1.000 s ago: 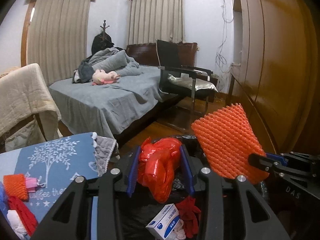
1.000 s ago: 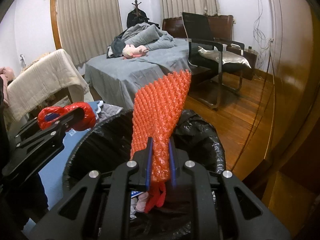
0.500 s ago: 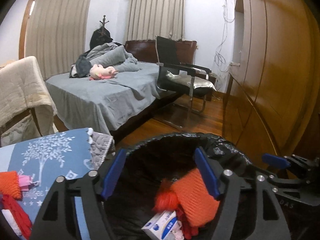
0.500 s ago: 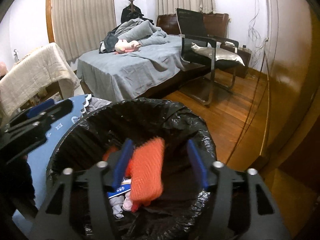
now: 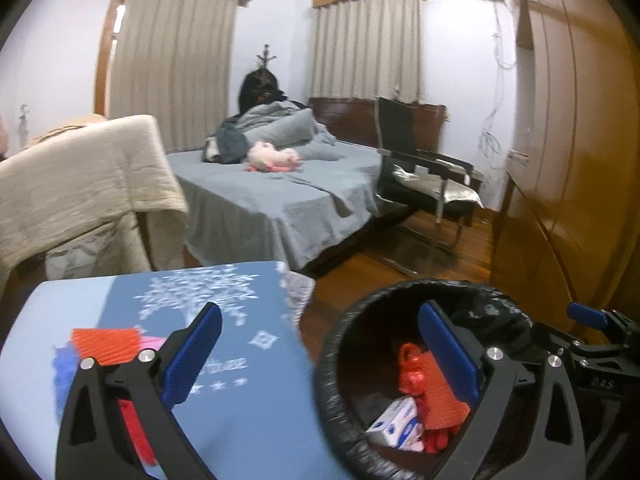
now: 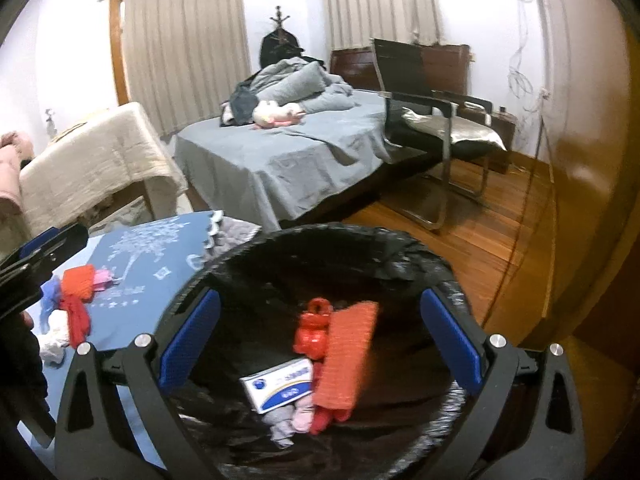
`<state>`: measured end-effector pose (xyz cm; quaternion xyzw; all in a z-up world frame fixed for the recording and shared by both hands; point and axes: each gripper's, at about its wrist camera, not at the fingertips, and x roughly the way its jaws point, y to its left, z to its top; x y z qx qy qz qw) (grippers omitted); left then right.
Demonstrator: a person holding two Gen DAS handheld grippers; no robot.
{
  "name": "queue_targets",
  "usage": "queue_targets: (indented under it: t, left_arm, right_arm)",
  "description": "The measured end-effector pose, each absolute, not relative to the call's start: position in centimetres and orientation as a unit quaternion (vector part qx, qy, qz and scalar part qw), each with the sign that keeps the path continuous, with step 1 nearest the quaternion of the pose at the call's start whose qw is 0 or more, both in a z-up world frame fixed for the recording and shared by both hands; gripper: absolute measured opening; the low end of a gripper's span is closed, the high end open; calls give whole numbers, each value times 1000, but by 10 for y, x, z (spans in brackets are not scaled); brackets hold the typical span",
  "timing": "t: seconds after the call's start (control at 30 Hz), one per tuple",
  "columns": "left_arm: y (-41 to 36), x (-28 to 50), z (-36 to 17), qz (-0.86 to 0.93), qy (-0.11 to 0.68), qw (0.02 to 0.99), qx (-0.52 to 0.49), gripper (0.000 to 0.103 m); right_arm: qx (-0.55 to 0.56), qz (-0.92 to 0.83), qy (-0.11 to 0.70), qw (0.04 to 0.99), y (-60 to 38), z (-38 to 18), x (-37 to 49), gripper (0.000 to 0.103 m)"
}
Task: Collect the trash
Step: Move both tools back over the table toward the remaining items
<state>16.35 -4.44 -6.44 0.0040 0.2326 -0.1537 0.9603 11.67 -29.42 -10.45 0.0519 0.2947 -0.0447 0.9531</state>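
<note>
Right wrist view: right gripper fingers opening wide, empty, over the bin holding dropped orange foam net. Left gripper likewise opening, empty. Remaining scraps on the table look light, soft; pinch their bunched middles.

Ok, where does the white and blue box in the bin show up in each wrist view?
Left wrist: white and blue box lies low right of centre, inside the black-lined bin.
Right wrist: box sits bottom centre, beside the orange foam net.
Shared landmark: the bin's black liner.
</note>
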Motion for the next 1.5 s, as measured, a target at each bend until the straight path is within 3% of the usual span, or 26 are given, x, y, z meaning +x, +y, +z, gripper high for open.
queue_targets:
  t: [0.73,1.5]
  left_arm:
    - [132,113,-71,4,225,974,-3,97]
    - [225,83,-114,89,261,961,-22,97]
  right_arm:
    - [14,92,297,950,-128,-100,141,98]
    - [-10,181,331,926,-7,-142,138,98]
